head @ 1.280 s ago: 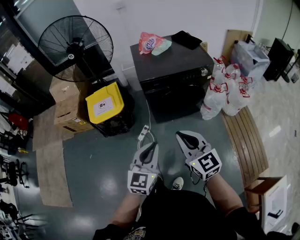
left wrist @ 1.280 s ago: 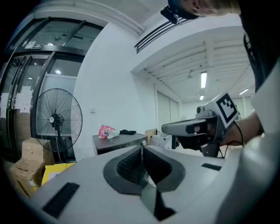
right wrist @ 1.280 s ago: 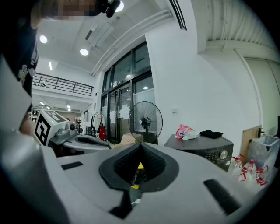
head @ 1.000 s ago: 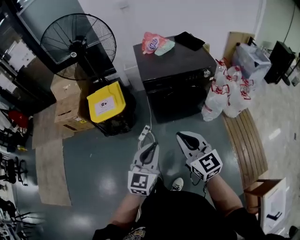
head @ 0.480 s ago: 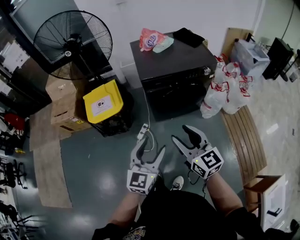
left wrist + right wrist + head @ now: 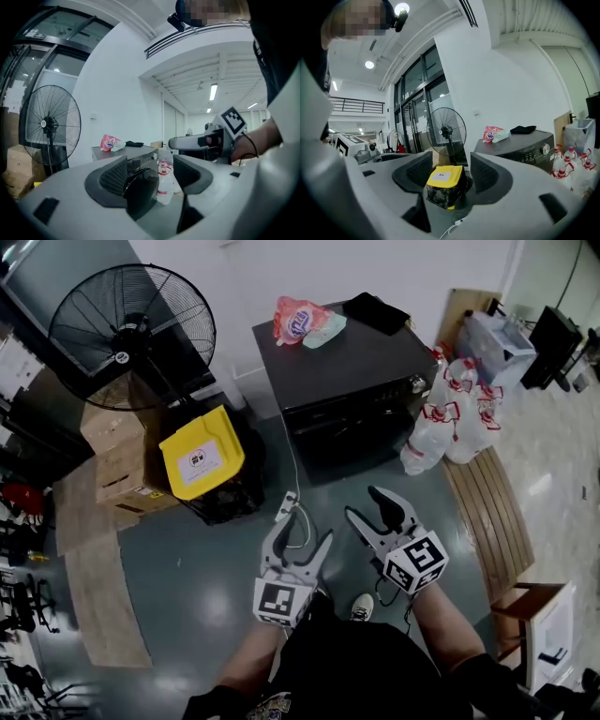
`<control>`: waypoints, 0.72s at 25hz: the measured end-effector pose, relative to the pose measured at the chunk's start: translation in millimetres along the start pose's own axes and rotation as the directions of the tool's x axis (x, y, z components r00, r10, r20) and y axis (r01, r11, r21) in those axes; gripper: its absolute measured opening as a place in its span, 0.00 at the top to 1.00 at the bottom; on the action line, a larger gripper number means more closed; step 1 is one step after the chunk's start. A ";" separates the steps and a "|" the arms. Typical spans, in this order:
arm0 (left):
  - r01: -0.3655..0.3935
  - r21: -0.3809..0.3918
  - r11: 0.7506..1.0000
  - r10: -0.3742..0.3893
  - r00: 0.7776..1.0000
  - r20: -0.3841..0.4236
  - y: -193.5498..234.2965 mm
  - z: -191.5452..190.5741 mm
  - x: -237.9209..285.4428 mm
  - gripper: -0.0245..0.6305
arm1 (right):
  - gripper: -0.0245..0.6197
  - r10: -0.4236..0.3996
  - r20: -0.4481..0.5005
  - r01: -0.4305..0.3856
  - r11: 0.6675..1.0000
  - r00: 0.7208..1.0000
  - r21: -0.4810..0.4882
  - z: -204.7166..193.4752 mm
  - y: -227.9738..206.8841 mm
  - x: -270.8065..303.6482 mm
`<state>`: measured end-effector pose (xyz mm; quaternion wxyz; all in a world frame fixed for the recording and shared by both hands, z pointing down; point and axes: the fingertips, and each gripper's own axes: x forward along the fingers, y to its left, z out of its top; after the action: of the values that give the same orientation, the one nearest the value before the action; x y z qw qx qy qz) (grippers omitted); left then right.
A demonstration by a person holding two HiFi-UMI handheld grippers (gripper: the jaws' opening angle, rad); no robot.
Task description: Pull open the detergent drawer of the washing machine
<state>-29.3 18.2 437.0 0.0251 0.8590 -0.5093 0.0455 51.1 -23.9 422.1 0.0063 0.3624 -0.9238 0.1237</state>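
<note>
At floor's far edge by the wall: washing machine (image 6: 356, 381), its detergent drawer too small to make out. Approach step. Left gripper (image 6: 302, 532) is spread and empty. Right gripper (image 6: 370, 509) has its jaws opening, nothing between them. Both are well short. Next: close in on the front panel.

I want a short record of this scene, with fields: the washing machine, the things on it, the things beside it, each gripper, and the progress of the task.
Washing machine: dark, against the white wall, ahead of both grippers
On its top: pink packet; black cloth
To its left in the head view: yellow-lidded bin; standing fan
To its right: bagged water bottles; wooden bench
Left gripper: jaws open, nothing between them
Right gripper: jaws opening, nothing between them
Progress: neither gripper touches the machine
</note>
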 end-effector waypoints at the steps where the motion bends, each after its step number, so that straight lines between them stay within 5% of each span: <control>1: 0.005 0.000 1.000 -0.005 1.000 0.001 6.0 0.2 2.5 0.54 | 0.56 -0.006 0.001 0.006 1.000 1.000 0.001 0.2 -1.5 6.5; 18: 0.085 -0.012 0.996 -0.085 0.996 0.000 109.4 13.9 28.6 0.54 | 0.48 -0.088 0.017 0.086 0.993 0.996 0.080 8.9 -8.8 119.7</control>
<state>-110.9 -60.5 425.8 0.0325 0.8797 -0.4726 0.0415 -30.5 -112.1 427.5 -0.0125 0.4037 -0.9014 0.1561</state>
